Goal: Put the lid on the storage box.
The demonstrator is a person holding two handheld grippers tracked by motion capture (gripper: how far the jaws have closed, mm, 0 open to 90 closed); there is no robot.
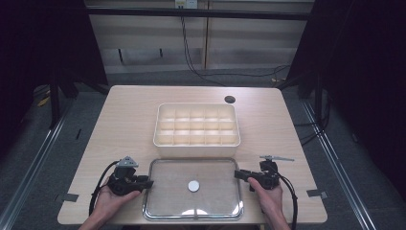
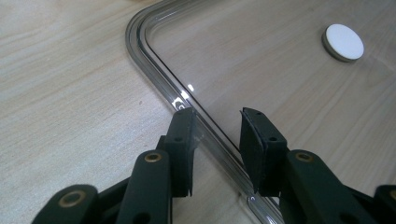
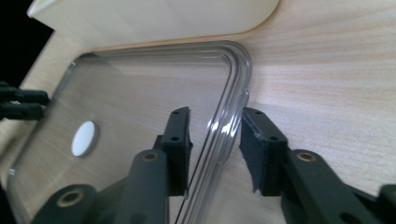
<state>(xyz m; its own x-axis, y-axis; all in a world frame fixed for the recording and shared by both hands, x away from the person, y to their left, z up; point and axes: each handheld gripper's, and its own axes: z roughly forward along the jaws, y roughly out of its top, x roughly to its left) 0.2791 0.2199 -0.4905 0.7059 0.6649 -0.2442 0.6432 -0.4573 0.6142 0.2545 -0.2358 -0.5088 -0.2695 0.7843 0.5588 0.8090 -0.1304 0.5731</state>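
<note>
High view: a clear plastic lid [image 1: 193, 189] lies flat at the near edge of the pale wooden bench [image 1: 124, 120], a rounded rectangle with its long axis running left to right, a small white round disc [image 1: 193, 186] at its middle. Just behind it, almost touching, sits a cream plastic box [image 1: 197, 128] split into a grid of small compartments, long axis also left to right. The left tongs [image 1: 149, 183] meet the lid's left edge, the right tongs [image 1: 237, 174] its right edge, each held in a hand, black cables trailing back. Left gripper view: the left tongs [image 2: 217, 126] stand narrowly apart, straddling the lid's raised, grooved rim [image 2: 154, 65]; the left-hand pad sits right against the rim, the other pad over the clear panel with a gap showing, so no firm clamp can be told. The wood grain reads plainly through the glossy plastic; the disc [image 2: 344, 42] lies farther in. Right gripper view: the right tongs [image 3: 215, 122] are likewise narrow, one pad either side of the lid's rim [image 3: 233, 93] near its rounded corner, gaps visible on both sides. The box's smooth wall [image 3: 154, 18] rises beyond.
</note>
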